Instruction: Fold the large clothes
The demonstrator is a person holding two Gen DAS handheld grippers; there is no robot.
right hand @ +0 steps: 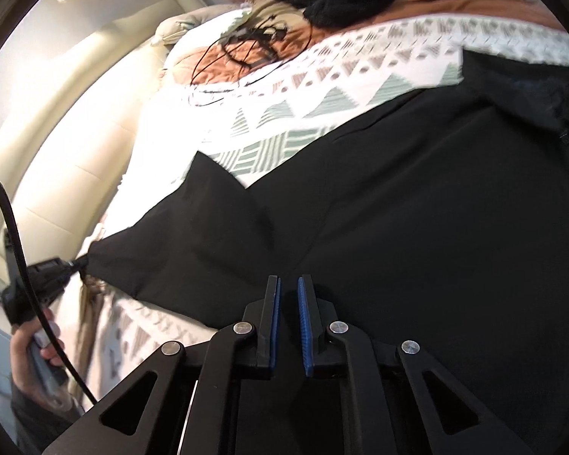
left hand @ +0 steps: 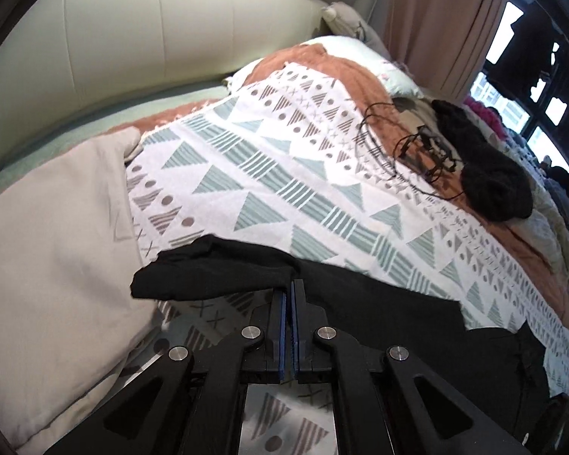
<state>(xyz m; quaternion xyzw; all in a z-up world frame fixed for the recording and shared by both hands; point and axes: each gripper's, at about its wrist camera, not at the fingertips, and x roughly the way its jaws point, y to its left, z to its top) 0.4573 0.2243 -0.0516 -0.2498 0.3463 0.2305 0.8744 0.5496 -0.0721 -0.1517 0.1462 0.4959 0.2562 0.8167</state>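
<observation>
A large black garment (right hand: 417, 197) lies spread on a bed's patterned white and green blanket (left hand: 269, 174). My left gripper (left hand: 288, 286) is shut on an edge of the black garment (left hand: 216, 273) and lifts that corner off the blanket. It also shows in the right wrist view (right hand: 72, 265), at the left, pulling the corner taut. My right gripper (right hand: 288, 284) hovers over the garment's near edge with its jaws a little apart and nothing between them.
A beige pillow (left hand: 53, 250) lies left of the blanket. A black knit item (left hand: 481, 163) and a black cable tangle (left hand: 417, 148) lie at the far right. A cream padded headboard (left hand: 132, 45) stands behind, with a pink curtain (left hand: 436, 19) and window beyond.
</observation>
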